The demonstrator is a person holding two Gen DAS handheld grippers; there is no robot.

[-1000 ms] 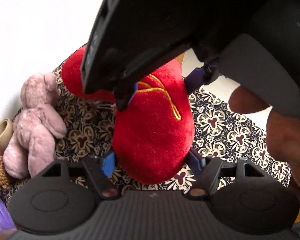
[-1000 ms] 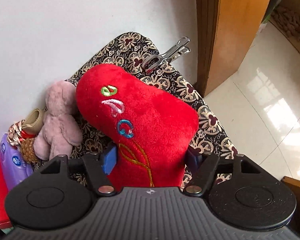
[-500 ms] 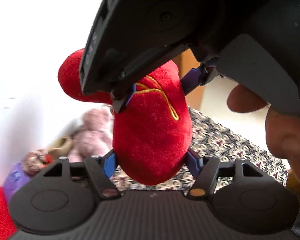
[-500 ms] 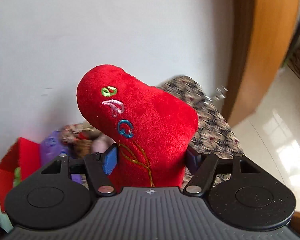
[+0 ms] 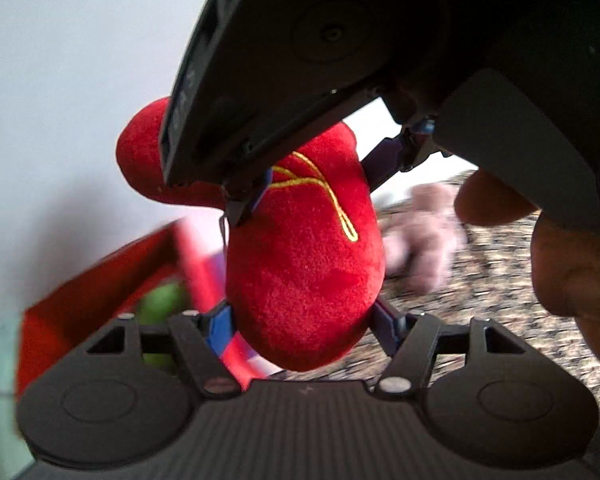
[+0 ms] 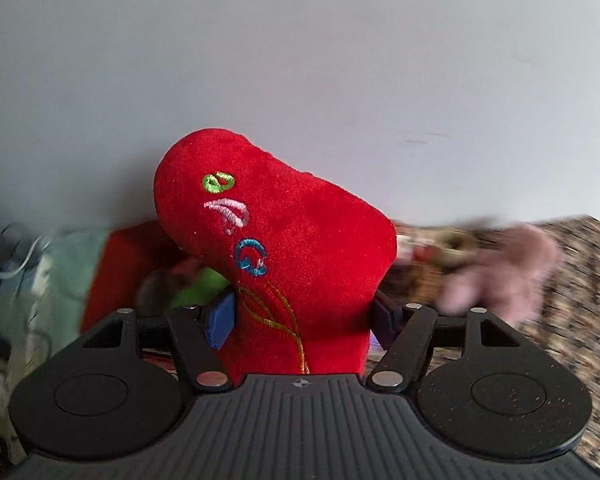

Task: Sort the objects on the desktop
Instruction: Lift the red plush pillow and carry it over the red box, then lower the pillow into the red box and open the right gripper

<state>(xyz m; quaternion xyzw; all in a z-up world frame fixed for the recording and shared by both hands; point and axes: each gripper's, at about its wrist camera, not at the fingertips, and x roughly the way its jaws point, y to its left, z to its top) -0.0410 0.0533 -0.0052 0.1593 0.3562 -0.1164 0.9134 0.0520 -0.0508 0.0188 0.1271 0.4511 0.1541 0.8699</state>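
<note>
Red plush toy (image 6: 284,264) is being carried, both grippers (image 5: 300,320) (image 6: 300,320) clamping it (background blurred); next: releasing over the red box (image 5: 100,264), lower left.

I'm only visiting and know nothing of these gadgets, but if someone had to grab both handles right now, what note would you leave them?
Right gripper: shut on the red plush toy, held in the air.
Left gripper: its fingers flank the toy's rounded lower end; whether they grip it is unclear.
Red box: open, ahead to the left, something green inside.
Pink plush and other small things: on the patterned cloth, unsorted.
Left: probably place the red toy, then sort the rest.
</note>
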